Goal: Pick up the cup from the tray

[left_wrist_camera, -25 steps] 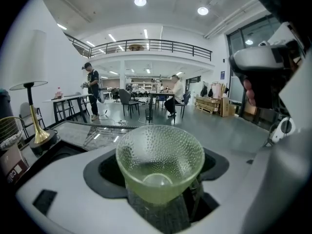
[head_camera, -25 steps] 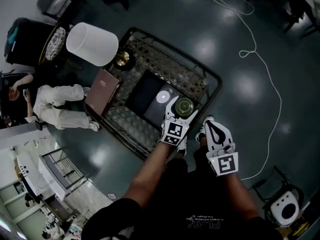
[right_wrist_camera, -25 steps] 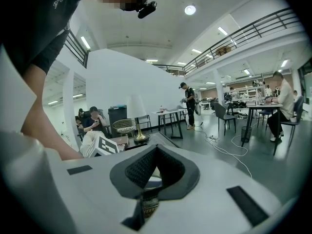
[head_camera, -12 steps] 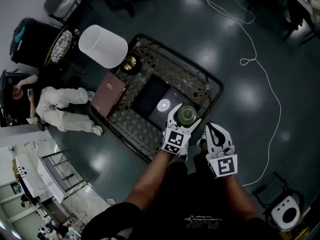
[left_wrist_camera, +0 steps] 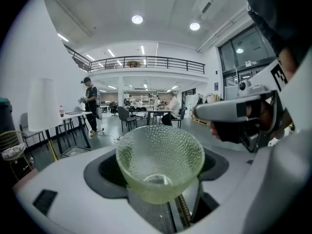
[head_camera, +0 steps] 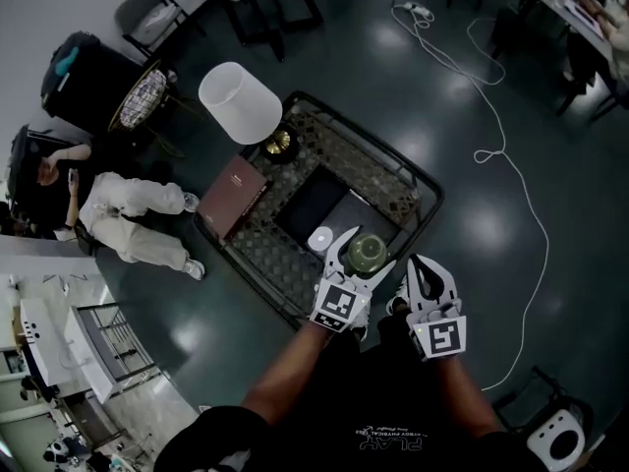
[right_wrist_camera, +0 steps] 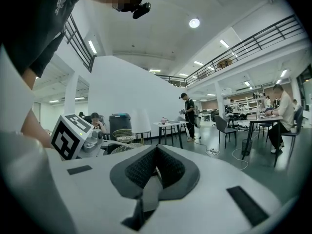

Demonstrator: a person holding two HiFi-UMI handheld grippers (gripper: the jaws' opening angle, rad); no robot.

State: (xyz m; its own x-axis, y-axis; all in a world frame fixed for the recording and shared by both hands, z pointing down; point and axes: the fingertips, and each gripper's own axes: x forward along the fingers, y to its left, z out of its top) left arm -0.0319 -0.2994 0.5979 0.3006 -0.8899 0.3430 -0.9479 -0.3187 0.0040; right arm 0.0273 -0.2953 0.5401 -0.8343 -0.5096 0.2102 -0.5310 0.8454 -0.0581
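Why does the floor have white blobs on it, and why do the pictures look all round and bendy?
Head view: the pale blobs are glare on the glossy floor. Left gripper view: the wide lens bends the room and blackens the corners; the cup stays sharp. Right gripper view: the same bend, with a bright lamp overhead.

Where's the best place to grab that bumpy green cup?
Grab it by its outer wall, coming in from the side with one jaw on each side. The cup flares wide at the rim and narrows toward the base, so a grip lower down probably fits the jaws best. The left gripper holds it across its sides this way, mouth up.
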